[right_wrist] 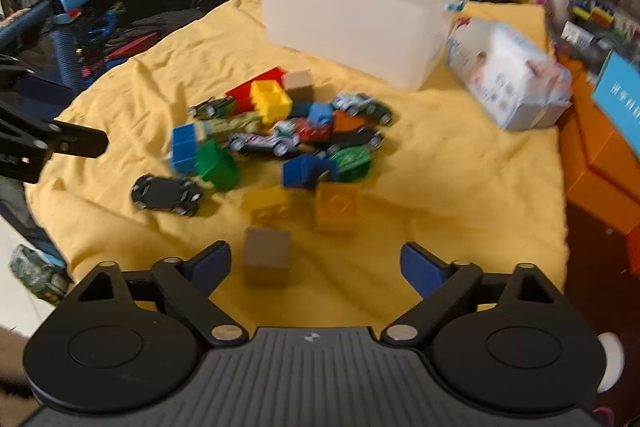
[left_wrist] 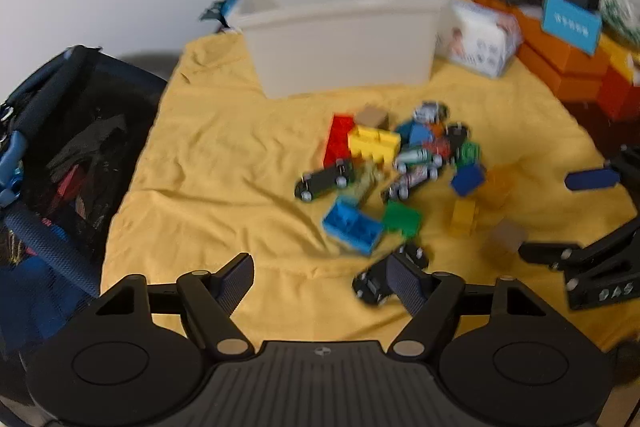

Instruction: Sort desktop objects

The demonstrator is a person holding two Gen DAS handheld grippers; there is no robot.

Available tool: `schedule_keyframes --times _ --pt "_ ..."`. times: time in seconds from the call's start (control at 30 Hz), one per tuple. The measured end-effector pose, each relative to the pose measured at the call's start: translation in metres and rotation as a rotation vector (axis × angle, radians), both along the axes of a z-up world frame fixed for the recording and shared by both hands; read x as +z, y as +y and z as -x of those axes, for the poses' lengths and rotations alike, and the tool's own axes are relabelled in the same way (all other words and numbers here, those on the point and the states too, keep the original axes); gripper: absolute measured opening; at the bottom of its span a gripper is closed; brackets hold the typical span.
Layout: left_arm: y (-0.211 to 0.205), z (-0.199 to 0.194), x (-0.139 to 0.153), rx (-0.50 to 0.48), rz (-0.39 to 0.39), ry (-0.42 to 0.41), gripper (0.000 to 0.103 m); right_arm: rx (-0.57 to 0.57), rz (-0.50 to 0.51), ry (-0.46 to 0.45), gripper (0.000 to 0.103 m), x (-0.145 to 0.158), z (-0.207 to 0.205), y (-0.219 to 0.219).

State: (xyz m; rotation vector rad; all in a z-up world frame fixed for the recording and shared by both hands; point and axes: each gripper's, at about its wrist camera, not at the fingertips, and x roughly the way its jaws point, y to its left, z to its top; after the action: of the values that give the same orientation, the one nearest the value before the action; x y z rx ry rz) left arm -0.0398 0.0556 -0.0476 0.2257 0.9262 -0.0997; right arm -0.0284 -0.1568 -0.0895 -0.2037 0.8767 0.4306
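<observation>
A pile of toy bricks and toy cars (left_wrist: 404, 155) lies on a yellow cloth (left_wrist: 224, 155), also in the right wrist view (right_wrist: 288, 135). A white plastic bin (left_wrist: 340, 31) stands behind it, also in the right wrist view (right_wrist: 356, 11). My left gripper (left_wrist: 320, 279) is open and empty; a black toy car (left_wrist: 380, 279) lies by its right finger. My right gripper (right_wrist: 316, 263) is open and empty, with a brown block (right_wrist: 266, 261) between its fingers. The right gripper shows in the left wrist view (left_wrist: 560, 215), open.
A black-and-blue mesh bag (left_wrist: 60, 155) stands off the cloth's left edge. A white tissue box (right_wrist: 508, 75) lies right of the bin. Orange boxes (left_wrist: 568, 63) and clutter line the right side. A yellow brick (right_wrist: 268, 205) and an orange brick (right_wrist: 338, 207) lie near the brown block.
</observation>
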Motion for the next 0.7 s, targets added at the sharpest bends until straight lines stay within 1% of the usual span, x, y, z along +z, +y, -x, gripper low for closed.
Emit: schedule_keyframes --times 0.03,0.13,0.17,0.2,0.23,0.27,0.3,0.37,0.4,0.47,0.63,0.67,0.7 --pt "0.003 -0.001 -0.003 -0.009 0.003 0.007 0.07 0.016 -0.015 -0.002 0.085 0.001 0.003 0.001" --pt "0.006 -0.007 -0.01 -0.034 0.014 0.027 0.07 0.045 -0.034 -0.012 0.079 0.004 0.012 0.002" --pt "0.005 -0.009 -0.012 -0.053 0.022 0.028 0.07 0.045 -0.028 -0.003 0.069 0.004 0.013 0.005" --pt "0.002 -0.011 -0.014 -0.088 0.039 0.036 0.07 0.049 -0.018 0.008 0.055 0.003 0.012 0.007" --pt "0.0 -0.013 -0.017 -0.113 0.06 0.043 0.07 0.056 -0.008 0.016 0.047 0.001 0.011 0.009" --pt "-0.001 -0.015 -0.019 -0.137 0.084 0.05 0.069 0.057 -0.001 0.029 0.045 -0.001 0.008 0.012" --pt "-0.002 -0.016 -0.022 -0.165 0.115 0.066 0.061 0.051 0.006 0.048 0.044 -0.005 0.006 0.015" --pt "-0.001 -0.018 -0.025 -0.21 0.167 0.101 0.05 0.036 0.014 0.063 0.044 -0.009 0.002 0.02" --pt "-0.003 -0.019 -0.029 -0.219 0.173 0.114 0.048 0.035 0.018 0.064 0.046 -0.01 0.001 0.022" --pt "-0.007 -0.022 -0.034 -0.248 0.153 0.13 0.045 0.039 0.019 0.07 0.046 -0.011 -0.001 0.026" --pt "-0.016 -0.029 -0.045 -0.345 0.073 0.141 0.045 0.001 0.043 0.103 0.045 -0.02 -0.01 0.027" --pt "-0.019 -0.032 -0.048 -0.359 0.063 0.148 0.044 -0.001 0.04 0.106 0.042 -0.022 -0.01 0.025" --pt "-0.019 -0.035 -0.051 -0.363 0.059 0.157 0.04 -0.002 0.049 0.099 0.034 -0.022 -0.01 0.024"
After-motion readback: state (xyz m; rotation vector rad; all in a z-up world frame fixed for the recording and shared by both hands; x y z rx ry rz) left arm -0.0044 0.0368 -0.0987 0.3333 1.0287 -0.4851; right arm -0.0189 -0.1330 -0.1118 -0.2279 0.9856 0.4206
